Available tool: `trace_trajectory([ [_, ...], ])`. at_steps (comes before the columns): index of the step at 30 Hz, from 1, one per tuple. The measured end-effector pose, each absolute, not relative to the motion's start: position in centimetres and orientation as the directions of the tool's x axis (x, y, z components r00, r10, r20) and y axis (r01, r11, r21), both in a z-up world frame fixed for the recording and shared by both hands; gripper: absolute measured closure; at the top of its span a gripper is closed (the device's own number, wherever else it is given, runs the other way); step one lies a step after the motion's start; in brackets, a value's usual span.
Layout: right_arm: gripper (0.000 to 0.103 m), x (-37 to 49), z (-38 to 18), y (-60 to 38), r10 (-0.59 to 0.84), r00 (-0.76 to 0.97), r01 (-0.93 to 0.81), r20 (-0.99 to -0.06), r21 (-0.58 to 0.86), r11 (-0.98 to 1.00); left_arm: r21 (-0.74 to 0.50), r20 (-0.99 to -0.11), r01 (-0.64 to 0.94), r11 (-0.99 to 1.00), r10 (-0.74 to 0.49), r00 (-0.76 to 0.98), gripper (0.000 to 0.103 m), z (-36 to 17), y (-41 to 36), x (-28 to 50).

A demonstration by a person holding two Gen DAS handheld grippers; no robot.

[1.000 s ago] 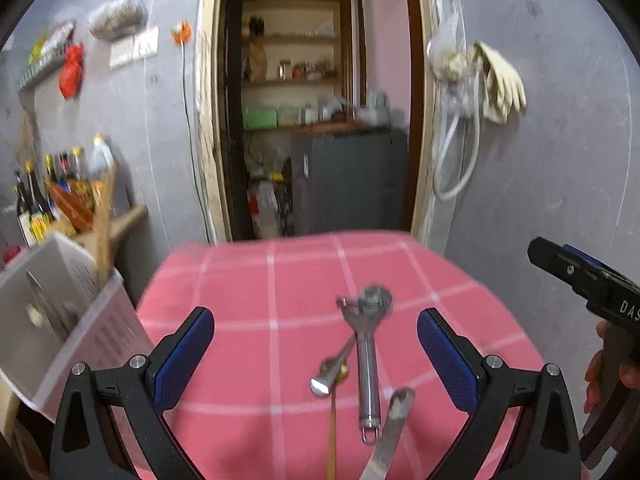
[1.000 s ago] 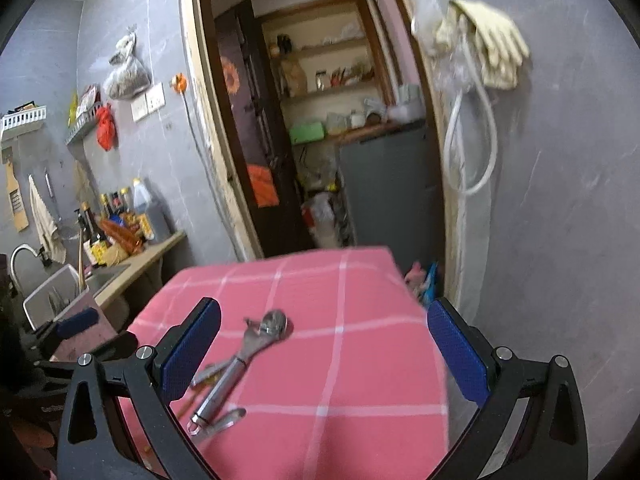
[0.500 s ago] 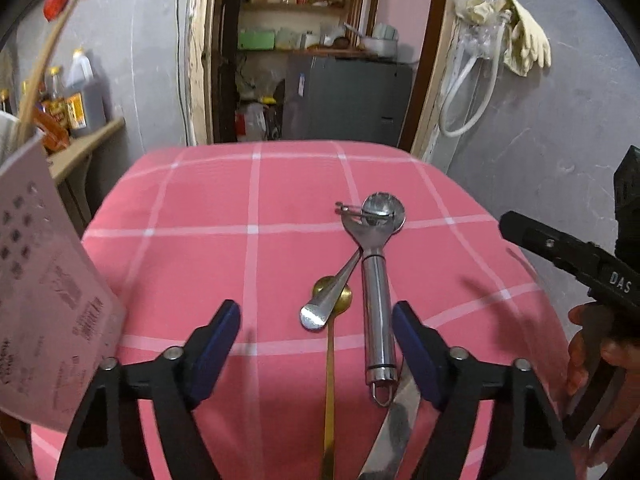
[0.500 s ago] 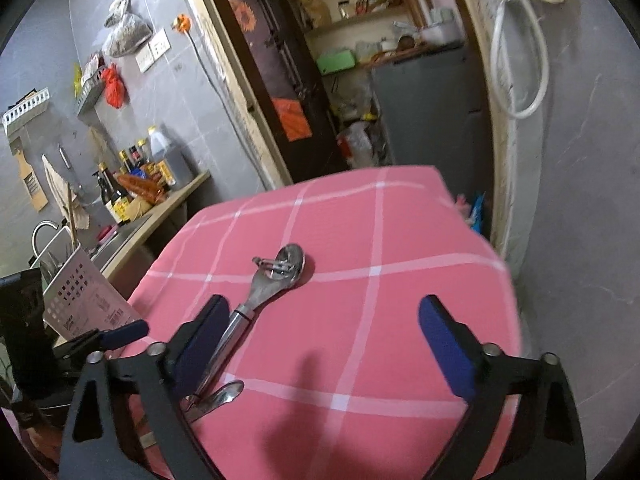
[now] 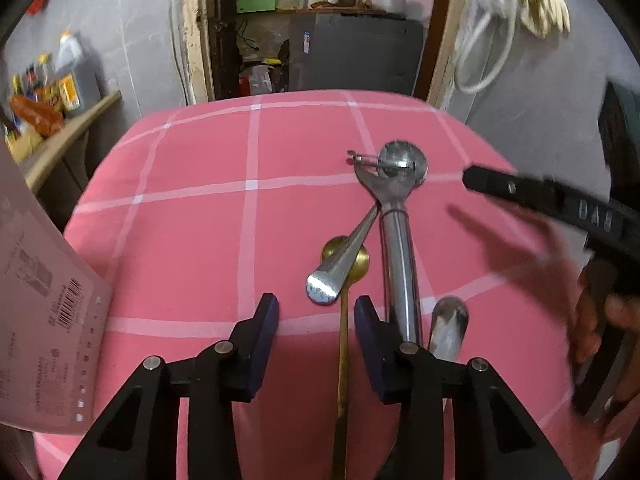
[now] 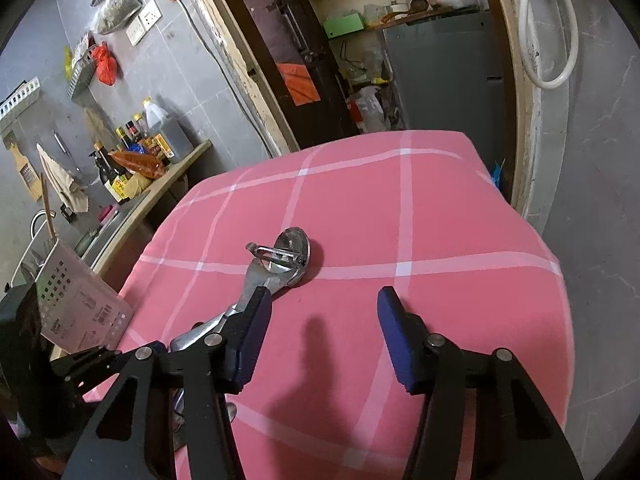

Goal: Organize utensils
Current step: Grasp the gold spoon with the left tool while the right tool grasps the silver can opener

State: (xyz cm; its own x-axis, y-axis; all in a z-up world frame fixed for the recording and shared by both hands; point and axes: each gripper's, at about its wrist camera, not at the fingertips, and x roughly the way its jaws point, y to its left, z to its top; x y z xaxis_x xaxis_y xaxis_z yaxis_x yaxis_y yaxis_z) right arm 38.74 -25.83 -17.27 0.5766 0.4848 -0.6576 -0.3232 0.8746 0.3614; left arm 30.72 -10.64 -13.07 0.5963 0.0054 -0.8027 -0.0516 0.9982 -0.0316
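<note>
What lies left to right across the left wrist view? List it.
White basket → left gripper → steel tool handle → right gripper → hand.

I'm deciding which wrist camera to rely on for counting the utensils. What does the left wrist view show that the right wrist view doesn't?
Only the left wrist view shows the gold spoon with a steel handle lying across its bowl, another steel utensil beside the peeler's handle, and the hand holding the right gripper.

Only the right wrist view shows the sink and the hanging grater.

Both show the peeler, the pink checked cloth, the white perforated caddy and the bottles. Both grippers' jaws have just been closing, gripping nothing.
</note>
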Motion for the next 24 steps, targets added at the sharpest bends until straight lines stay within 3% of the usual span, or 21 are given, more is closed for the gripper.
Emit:
trace_trajectory([
  [5, 0.053, 39.2, -17.7, -25.6, 0.490, 0.558, -0.321, -0.670, 0.370, 0.872, 0.057, -0.812, 0.008, 0.998, 0.042, 0.583, 0.094, -12.7, -12.9, 30.7],
  [7, 0.057, 39.6, -17.7, -25.3, 0.496, 0.551, -0.329, -0.671, 0.371, 0.868, 0.087, -0.813, 0.030, 0.996, 0.053, 0.580, 0.098, -12.6, -13.5, 30.8],
  [9, 0.058, 40.1, -17.8, -25.2, 0.502, 0.544, -0.335, -0.672, 0.375, 0.864, 0.093, -0.812, 0.033, 0.995, 0.056, 0.581, 0.098, -12.6, -13.6, 30.8],
  [15, 0.067, 41.9, -18.0, -25.0, 0.528, 0.521, -0.330, -0.670, 0.413, 0.849, -0.074, -0.820, -0.025, 0.997, -0.047, 0.570, 0.099, -12.5, -12.3, 30.9],
  [20, 0.071, 43.3, -18.3, -24.3, 0.549, 0.497, -0.335, -0.672, 0.435, 0.836, -0.131, -0.819, -0.050, 0.990, -0.079, 0.568, 0.099, -12.7, -11.4, 30.4],
  [24, 0.082, 44.1, -18.6, -23.7, 0.555, 0.479, -0.339, -0.680, 0.440, 0.831, -0.147, -0.819, -0.061, 0.987, -0.088, 0.566, 0.099, -12.6, -10.6, 30.1],
])
